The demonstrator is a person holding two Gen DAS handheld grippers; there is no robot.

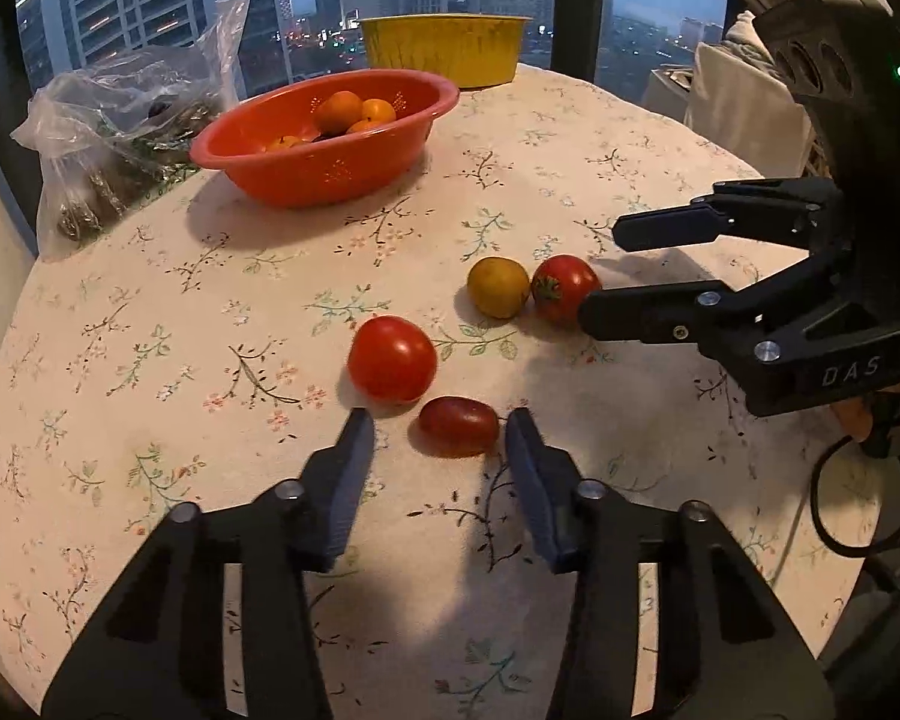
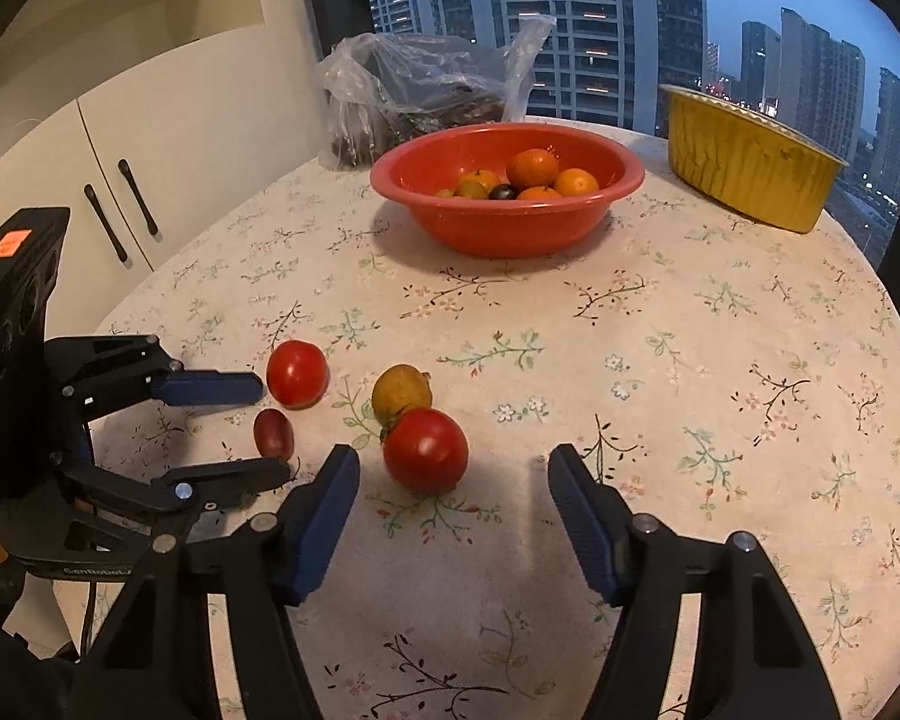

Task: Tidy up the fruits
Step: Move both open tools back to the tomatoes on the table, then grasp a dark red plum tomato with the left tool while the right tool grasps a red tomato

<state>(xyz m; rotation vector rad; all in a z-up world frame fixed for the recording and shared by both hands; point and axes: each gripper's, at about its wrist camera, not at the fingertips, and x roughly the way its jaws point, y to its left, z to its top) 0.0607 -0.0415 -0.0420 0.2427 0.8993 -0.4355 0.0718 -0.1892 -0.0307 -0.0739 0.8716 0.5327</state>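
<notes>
Left gripper (image 1: 438, 426) was released, jaws flanking the plum tomato (image 1: 459, 426), right pad near it, no pinch. Right gripper (image 2: 450, 462) was released around a red tomato (image 2: 426, 450) beside the yellow fruit (image 2: 401, 393). Red bowl (image 2: 570, 234) held oranges at the far side

On the table, in front of the grippers, lie two round red tomatoes (image 2: 297, 373), one small oval tomato (image 2: 273, 433) and one yellow fruit (image 2: 399, 391). Further from them stand one red colander bowl (image 2: 621, 171), one yellow bowl (image 2: 744, 174) and one plastic bag (image 2: 414, 84).
</notes>
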